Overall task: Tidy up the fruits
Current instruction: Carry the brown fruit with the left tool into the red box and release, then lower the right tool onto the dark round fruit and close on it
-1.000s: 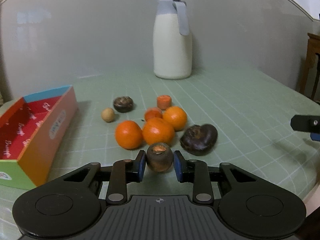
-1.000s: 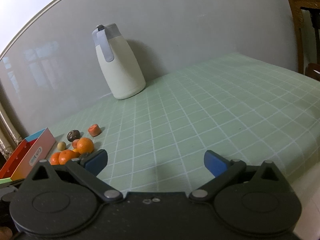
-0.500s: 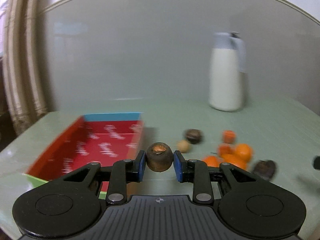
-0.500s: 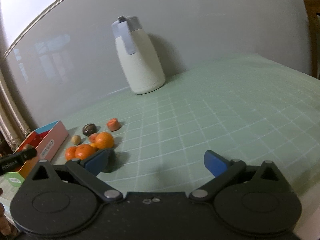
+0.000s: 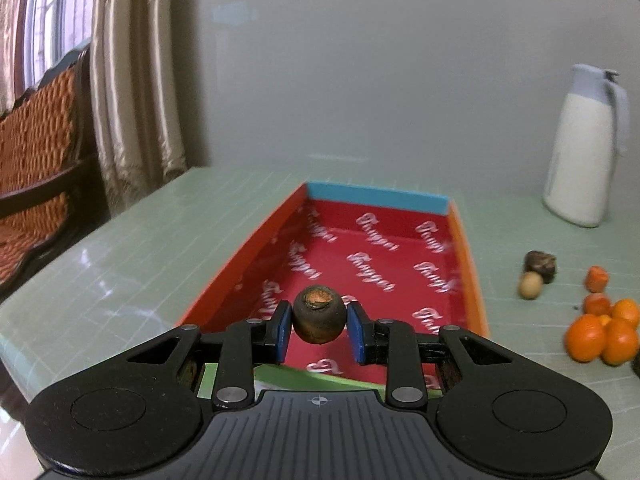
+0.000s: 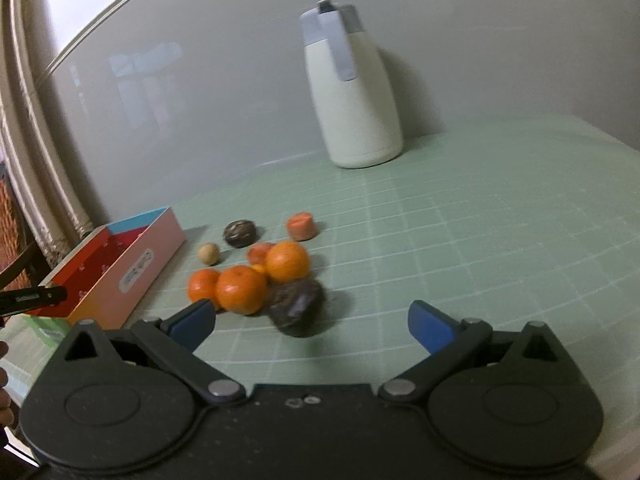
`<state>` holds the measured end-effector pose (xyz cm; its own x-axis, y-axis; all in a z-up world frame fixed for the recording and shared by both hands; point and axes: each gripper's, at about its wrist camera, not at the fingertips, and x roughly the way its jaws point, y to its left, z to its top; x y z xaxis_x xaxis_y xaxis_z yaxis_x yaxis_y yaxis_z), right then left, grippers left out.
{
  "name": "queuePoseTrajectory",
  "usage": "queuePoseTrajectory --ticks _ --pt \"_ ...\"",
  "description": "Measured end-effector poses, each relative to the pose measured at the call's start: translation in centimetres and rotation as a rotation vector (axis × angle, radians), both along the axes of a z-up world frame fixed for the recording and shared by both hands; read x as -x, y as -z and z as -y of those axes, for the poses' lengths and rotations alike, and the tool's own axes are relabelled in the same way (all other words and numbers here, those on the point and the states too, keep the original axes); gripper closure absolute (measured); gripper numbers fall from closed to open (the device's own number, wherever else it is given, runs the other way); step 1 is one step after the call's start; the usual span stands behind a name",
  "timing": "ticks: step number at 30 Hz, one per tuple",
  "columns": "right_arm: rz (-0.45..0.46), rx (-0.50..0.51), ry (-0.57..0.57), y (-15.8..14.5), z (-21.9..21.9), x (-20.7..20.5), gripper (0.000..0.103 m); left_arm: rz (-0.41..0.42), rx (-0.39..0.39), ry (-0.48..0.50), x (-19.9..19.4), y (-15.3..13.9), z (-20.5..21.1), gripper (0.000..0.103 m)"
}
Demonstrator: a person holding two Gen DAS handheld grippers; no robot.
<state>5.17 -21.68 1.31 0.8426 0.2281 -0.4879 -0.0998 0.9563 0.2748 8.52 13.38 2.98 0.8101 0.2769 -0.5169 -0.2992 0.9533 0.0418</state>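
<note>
Since a second ago you have swung your left claw (image 5: 319,330) away from the fruit pile and over the near end of the red-lined box (image 5: 372,256), and your right claw (image 6: 312,322) has drawn in toward the pile. Your left claw is clamped on a dark round fruit (image 5: 319,319), both blue pads pressed to its sides, its orange-brown scar facing up, held above the box floor. Your right claw stands wide apart and holds nothing; a large dark fruit (image 6: 297,307) lies on the desk (image 6: 480,240) just ahead of it, though blur makes its shape hard to read. Three oranges (image 6: 241,289) sit touching just behind it. A white jug (image 6: 352,100) stands upright at the far wall.
</note>
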Motion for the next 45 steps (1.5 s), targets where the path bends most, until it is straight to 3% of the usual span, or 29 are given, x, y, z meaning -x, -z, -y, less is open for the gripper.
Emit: queuePoseTrajectory --ticks 13,15,17,19,27,31,37,41,45 --pt "-0.012 0.010 -0.046 0.3 -1.8 -0.7 0.000 -0.070 -0.036 -0.101 -1.5 0.2 -0.7 0.072" --pt "-0.016 0.010 -0.043 0.4 -1.7 -0.7 0.000 -0.071 -0.044 -0.113 -1.5 0.3 -0.6 0.063" --pt "-0.018 0.008 -0.039 0.4 -1.5 -0.8 0.000 -0.062 -0.031 -0.109 -1.4 0.2 -0.6 0.052" --pt "-0.015 0.007 -0.038 0.4 -1.5 -0.8 0.000 -0.054 -0.037 -0.121 -1.3 0.0 -0.5 0.049" --pt "-0.016 0.020 -0.031 0.4 -1.4 -0.8 0.000 0.027 0.029 -0.129 1.1 -0.7 -1.0 0.048" --pt "-0.015 0.021 -0.012 0.4 -1.1 -0.8 0.000 0.069 0.039 -0.135 3.1 -1.2 -0.7 0.037" --pt "-0.021 0.035 0.003 0.6 -0.6 -1.1 0.000 0.107 0.035 -0.117 5.8 -1.3 0.3 0.037" --pt "-0.008 0.035 -0.002 0.7 -0.5 -1.3 0.000 0.121 -0.008 -0.089 7.0 -0.7 1.3 0.037" --pt "0.014 0.071 -0.014 0.7 -1.0 -1.8 0.013 0.117 -0.001 -0.069 7.2 -0.2 1.2 0.036"
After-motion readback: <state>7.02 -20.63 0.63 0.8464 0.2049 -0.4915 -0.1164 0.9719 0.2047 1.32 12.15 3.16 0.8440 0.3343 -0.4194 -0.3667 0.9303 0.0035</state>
